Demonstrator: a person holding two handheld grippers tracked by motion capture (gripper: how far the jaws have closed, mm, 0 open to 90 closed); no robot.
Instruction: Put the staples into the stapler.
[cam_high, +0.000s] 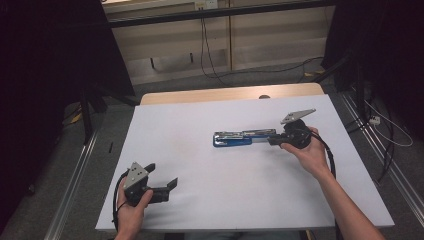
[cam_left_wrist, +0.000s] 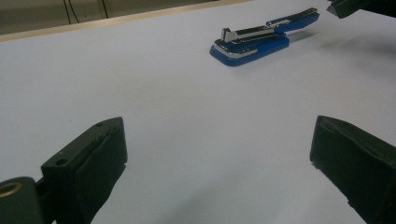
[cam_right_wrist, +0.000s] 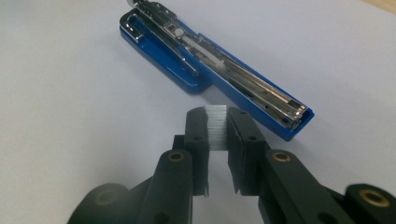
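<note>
Item: strip of staples (cam_right_wrist: 217, 126), pinched in my right claw (cam_right_wrist: 217, 122), long axis along the jaws, pointing ahead. Blue stapler (cam_right_wrist: 212, 65) lies open just beyond, crosswise. My left claw (cam_left_wrist: 218, 154) gapes, empty.

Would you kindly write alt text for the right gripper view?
The right gripper pinches a strip of silver staples between its two black jaws, just short of an opened blue stapler whose metal staple channel lies exposed. The stapler rests on a white table.
</note>
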